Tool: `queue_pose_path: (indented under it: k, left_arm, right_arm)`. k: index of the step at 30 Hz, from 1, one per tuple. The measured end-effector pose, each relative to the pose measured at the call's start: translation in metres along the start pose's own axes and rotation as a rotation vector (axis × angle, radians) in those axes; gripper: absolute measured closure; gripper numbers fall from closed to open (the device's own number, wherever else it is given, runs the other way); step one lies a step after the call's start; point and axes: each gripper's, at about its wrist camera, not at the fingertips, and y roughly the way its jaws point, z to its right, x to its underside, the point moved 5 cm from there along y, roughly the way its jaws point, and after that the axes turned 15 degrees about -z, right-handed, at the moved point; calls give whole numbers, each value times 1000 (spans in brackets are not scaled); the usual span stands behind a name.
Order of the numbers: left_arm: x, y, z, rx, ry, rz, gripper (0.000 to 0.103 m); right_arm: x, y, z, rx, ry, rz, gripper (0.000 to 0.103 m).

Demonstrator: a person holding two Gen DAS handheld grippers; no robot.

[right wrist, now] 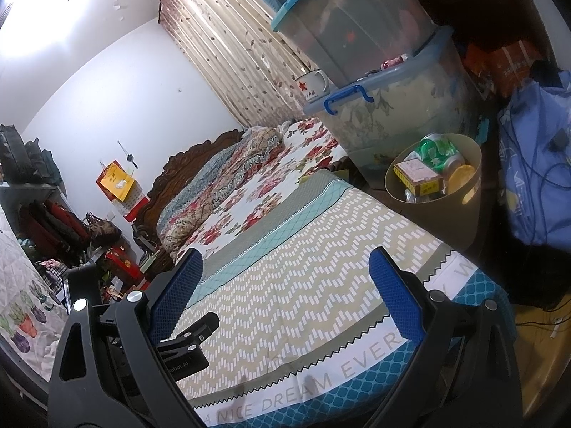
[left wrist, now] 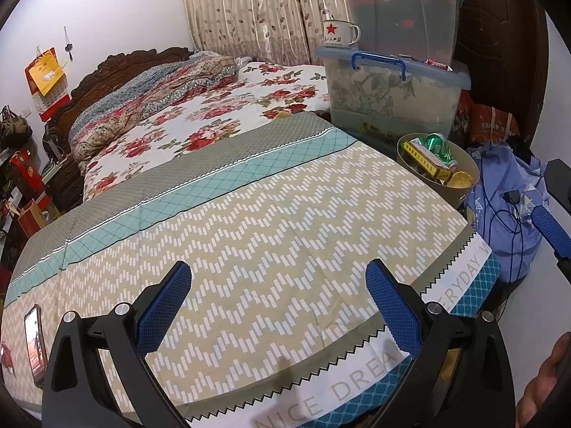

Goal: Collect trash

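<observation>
The left gripper (left wrist: 278,306) hangs over the near end of the bed (left wrist: 249,214), jaws spread wide with nothing between them; the right gripper (right wrist: 285,303) is likewise parted and unladen over the same zigzag-patterned cover. A phone (left wrist: 35,344) lies on the cover at the far left. The cover's lettered border marks the bed's right edge. Beyond that edge, well apart from both grippers and ahead to the right, stands the bin (right wrist: 471,164), holding a crushed green can (right wrist: 437,149), a yellow-edged box (right wrist: 417,176) and a yellow round piece (right wrist: 460,174). Behind the bin rise stacked storage boxes (left wrist: 396,85) with a red-star mug (left wrist: 339,34); blue cloth (left wrist: 499,192) with cables lies right.
</observation>
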Motion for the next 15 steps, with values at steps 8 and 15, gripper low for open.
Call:
queue_pose_path:
  k: [8, 15]
  left_arm:
    - [1, 1, 0, -1, 3, -4, 9]
    - [2, 2, -3, 0, -3, -13, 9]
  right_arm:
    - [1, 0, 0, 1, 0, 1, 10]
    - [1, 0, 0, 1, 0, 0, 10]
